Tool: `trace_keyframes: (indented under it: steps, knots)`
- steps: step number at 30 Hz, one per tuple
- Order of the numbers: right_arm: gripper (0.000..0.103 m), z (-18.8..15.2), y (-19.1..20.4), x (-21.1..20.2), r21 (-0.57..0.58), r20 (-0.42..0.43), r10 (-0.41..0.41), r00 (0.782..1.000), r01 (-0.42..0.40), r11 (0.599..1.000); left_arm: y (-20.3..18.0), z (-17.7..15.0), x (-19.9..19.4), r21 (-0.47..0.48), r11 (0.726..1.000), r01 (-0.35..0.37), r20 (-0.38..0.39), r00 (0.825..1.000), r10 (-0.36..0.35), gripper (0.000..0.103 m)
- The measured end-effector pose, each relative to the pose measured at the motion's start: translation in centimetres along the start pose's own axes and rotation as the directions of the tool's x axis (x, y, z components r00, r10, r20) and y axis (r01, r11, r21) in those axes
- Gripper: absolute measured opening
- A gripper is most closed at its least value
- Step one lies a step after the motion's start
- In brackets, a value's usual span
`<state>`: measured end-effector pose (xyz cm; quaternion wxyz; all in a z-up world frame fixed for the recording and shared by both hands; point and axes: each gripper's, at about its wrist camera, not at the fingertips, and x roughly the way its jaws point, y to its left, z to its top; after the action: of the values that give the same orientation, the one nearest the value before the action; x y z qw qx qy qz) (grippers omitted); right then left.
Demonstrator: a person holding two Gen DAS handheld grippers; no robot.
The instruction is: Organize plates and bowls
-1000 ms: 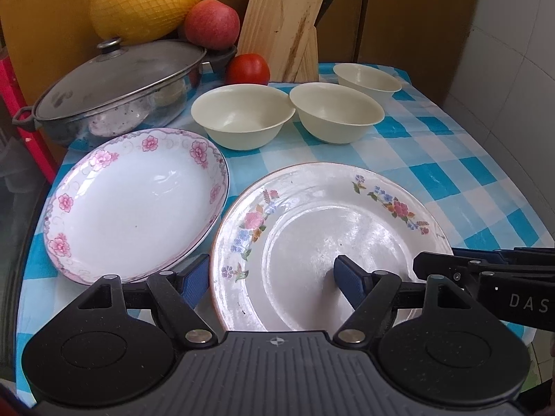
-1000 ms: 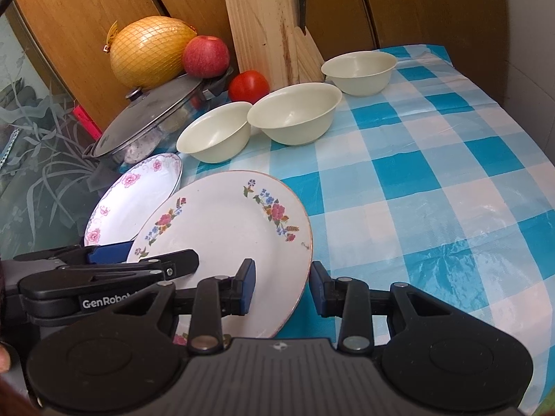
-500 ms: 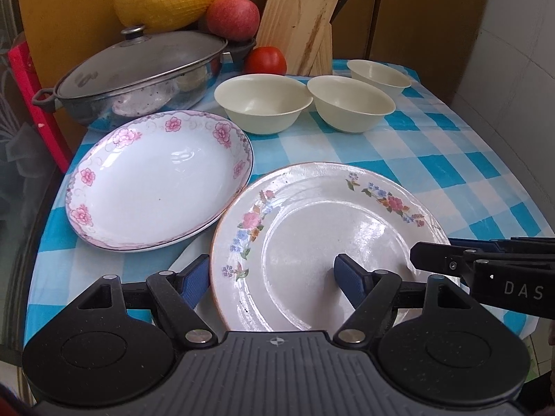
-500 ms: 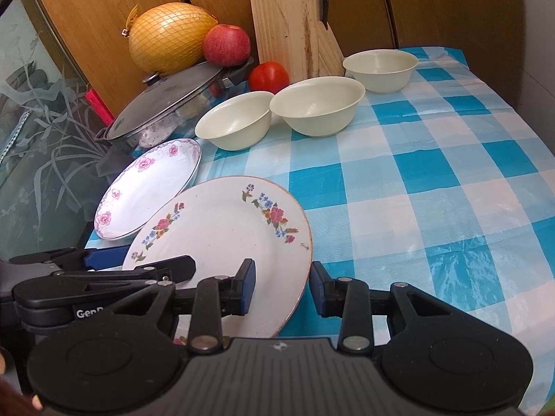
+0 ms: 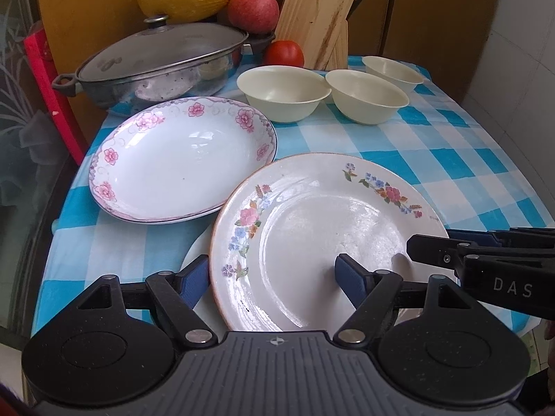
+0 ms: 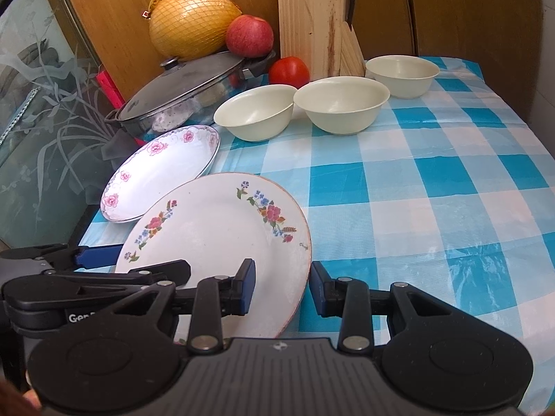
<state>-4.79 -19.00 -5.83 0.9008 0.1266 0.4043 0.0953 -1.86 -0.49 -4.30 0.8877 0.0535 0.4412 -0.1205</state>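
A flat floral plate (image 5: 322,228) (image 6: 222,242) is tilted above the checked tablecloth, its near edge between both grippers. My left gripper (image 5: 270,279) is open, straddling the plate's left rim. My right gripper (image 6: 281,287) is open, straddling its right rim. A deep pink-flowered plate (image 5: 180,159) (image 6: 159,170) lies behind to the left. Three cream bowls (image 5: 282,92) (image 5: 366,95) (image 5: 393,72) stand in a row farther back; they also show in the right wrist view (image 6: 255,111) (image 6: 341,104) (image 6: 402,74).
A lidded steel pan (image 5: 156,66) sits at the back left, with a netted pomelo (image 6: 192,22) and an apple (image 6: 249,34) on it. A tomato (image 6: 288,71) and a wooden knife block (image 6: 317,17) stand behind the bowls. A glass panel (image 6: 38,104) is at left.
Both grippers and the floral plate have risen and drawn back, so the table appears lower and farther. The plate's near edge stays between the jaws.
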Motion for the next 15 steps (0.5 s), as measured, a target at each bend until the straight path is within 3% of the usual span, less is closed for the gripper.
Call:
trace_keyframes:
  steps: [15]
  knots:
    - [0.033, -0.4, 1.4, 0.5, -0.068, 0.006, -0.026, 1.000, 0.027, 0.997, 0.4, -0.4, -0.3, -0.006, 1.000, -0.020, 0.002, 1.000, 0.020, 0.082]
